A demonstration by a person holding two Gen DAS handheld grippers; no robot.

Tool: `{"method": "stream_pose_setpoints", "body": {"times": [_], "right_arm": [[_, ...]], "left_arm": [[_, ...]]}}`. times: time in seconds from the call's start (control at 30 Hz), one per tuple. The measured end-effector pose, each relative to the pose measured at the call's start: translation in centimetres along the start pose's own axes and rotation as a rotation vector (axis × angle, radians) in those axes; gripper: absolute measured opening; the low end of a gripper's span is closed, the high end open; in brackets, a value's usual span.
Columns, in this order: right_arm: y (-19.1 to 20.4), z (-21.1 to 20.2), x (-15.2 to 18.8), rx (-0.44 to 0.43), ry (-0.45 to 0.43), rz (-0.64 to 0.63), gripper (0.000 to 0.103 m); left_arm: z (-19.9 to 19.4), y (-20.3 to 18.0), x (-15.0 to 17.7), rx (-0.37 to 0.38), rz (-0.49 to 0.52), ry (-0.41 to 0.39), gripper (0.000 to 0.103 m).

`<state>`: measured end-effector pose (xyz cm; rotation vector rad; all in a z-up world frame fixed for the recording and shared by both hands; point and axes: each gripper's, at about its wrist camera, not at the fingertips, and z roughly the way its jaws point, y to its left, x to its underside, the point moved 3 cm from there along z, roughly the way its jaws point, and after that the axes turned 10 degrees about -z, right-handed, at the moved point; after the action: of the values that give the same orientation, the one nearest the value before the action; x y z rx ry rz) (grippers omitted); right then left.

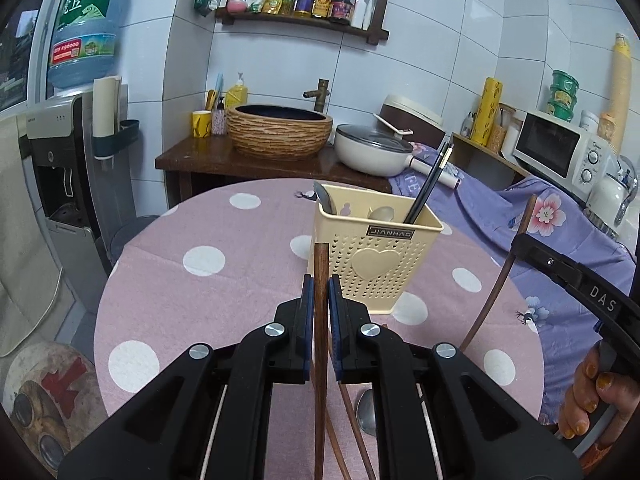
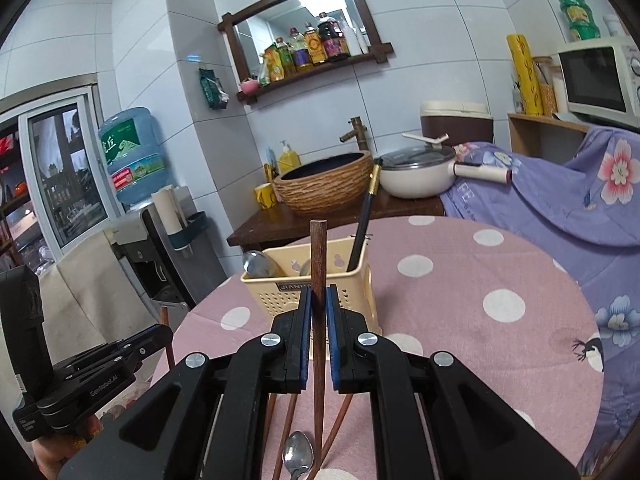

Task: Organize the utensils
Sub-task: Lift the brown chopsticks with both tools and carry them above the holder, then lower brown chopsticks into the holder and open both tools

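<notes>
Pink dotted desk (image 1: pixel 208 240), cream basket (image 1: pixel 376 256) mid-frame. Left gripper (image 1: pixel 321 292) jaws clamped on a brown chopstick (image 1: pixel 321 264); right gripper (image 2: pixel 319 304) likewise grips another chopstick (image 2: pixel 319 248).

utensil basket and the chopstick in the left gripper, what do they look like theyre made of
Utensil basket: looks like cream moulded plastic, matte, with punched holes and a raised heart. Chopstick clamped in the left gripper: probably reddish-brown wood, smooth and dull, faint grain; it could be an imitation.
</notes>
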<state>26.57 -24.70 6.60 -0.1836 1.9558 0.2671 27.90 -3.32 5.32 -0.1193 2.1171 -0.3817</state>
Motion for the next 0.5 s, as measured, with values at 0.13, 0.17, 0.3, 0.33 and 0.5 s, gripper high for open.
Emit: {"method": "stream_pose_setpoints", "body": {"times": [0.13,0.17,0.3,0.33,0.5], "right_arm": [[0.6,-0.5,-0.8,-0.013,-0.013,-0.022,0.008],[0.7,-0.6,-0.8,-0.013,-0.016,-0.031,0.008],[1.2,-0.7,-1.3,-0.029,-0.019,-0.042,0.008],[1.3,-0.8,-1.4,-0.032,-0.021,-0.043,0.008],[1.7,-0.9,-1.7,-0.034,-0.026,-0.058,0.008]], "left_arm": [[-0.7,-0.1,-0.4,0.000,0.000,-0.020,0.008],[-0.9,-0.2,-0.5,0.001,0.001,-0.024,0.008],[-1.5,-0.3,-0.9,0.004,0.006,-0.041,0.008],[-1.6,-0.3,-1.0,0.005,0.007,-0.043,0.008],[-2.1,-0.2,-1.5,0.008,0.003,-0.056,0.008]]}}
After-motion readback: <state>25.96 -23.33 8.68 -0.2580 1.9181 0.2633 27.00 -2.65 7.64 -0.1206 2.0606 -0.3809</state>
